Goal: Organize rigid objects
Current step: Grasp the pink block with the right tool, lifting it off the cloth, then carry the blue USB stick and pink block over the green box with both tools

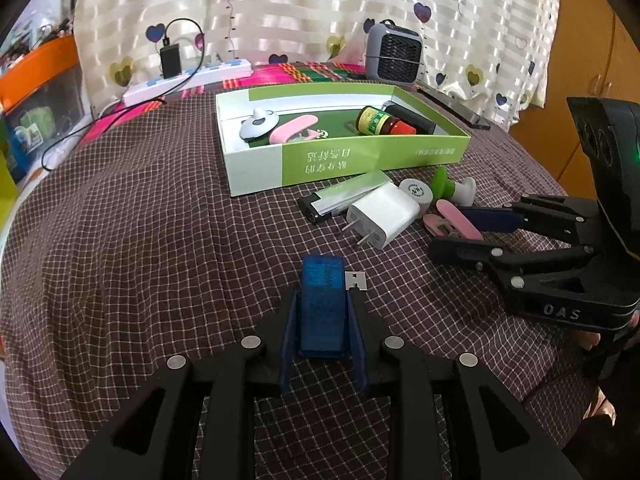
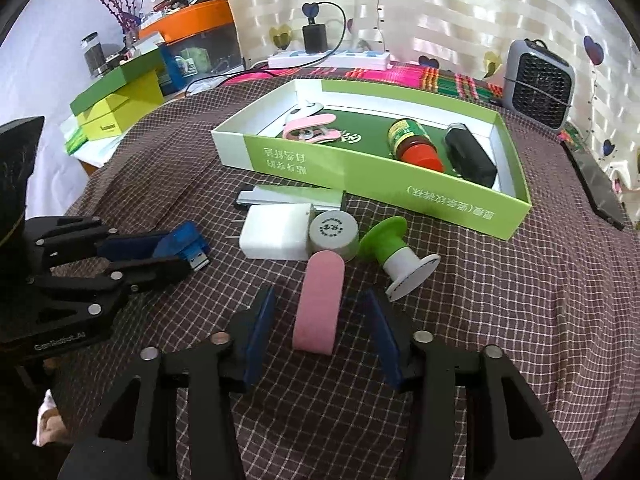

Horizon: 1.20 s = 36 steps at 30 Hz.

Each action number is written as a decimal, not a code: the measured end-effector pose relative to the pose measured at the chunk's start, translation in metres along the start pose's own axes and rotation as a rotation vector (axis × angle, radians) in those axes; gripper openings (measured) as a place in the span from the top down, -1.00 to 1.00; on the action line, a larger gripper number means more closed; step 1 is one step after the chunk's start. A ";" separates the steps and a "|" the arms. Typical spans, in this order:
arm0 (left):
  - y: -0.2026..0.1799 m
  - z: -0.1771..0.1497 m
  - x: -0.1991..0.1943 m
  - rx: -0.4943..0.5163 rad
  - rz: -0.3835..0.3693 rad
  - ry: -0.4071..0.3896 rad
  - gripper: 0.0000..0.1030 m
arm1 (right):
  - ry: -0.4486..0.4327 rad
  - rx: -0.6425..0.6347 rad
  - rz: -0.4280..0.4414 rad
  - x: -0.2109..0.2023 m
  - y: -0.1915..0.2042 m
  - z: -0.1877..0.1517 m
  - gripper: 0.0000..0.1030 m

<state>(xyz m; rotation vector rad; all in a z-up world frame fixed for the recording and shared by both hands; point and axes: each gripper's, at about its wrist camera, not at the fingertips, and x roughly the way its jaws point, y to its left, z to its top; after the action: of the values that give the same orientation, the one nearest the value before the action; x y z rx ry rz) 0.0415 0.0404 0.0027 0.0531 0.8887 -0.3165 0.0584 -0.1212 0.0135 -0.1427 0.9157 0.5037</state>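
My left gripper (image 1: 323, 304) is shut on a blue USB card reader (image 1: 322, 308), just above the checked cloth; it also shows in the right wrist view (image 2: 182, 242). My right gripper (image 2: 320, 312) is open, its blue pads on either side of a pink clip (image 2: 319, 306) lying on the cloth. A green-and-white open box (image 2: 360, 174) behind holds a pink stapler-like item (image 2: 310, 128), a small red-capped bottle (image 2: 414, 142) and a black item (image 2: 470, 156). Loose beside the box lie a lighter (image 2: 288, 196), a white charger (image 2: 276, 232), a round grey cap (image 2: 334, 234) and a green-and-white suction holder (image 2: 394, 252).
A grey mini heater (image 2: 538, 82) stands at the back right. A white power strip (image 2: 328, 60) with a black adapter runs along the back. Green boxes (image 2: 120, 100) and an orange-lidded bin (image 2: 192, 40) stand at the left. A dark flat bar (image 2: 596, 184) lies far right.
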 end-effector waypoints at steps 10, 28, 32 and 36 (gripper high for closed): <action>0.001 0.000 -0.001 -0.009 0.005 -0.008 0.55 | -0.008 0.042 -0.018 -0.003 -0.009 -0.001 0.64; -0.001 -0.001 -0.001 -0.028 0.022 -0.014 0.56 | -0.010 0.051 -0.018 -0.005 -0.010 -0.003 0.64; -0.002 0.000 0.000 -0.027 0.034 -0.014 0.56 | -0.010 0.057 -0.015 -0.006 -0.011 -0.004 0.64; -0.003 0.001 0.000 -0.032 0.038 -0.015 0.58 | -0.010 0.058 -0.015 -0.006 -0.011 -0.004 0.64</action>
<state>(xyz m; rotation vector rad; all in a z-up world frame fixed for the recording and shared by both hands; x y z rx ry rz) 0.0413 0.0378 0.0032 0.0374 0.8768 -0.2668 0.0577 -0.1346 0.0148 -0.0946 0.9177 0.4634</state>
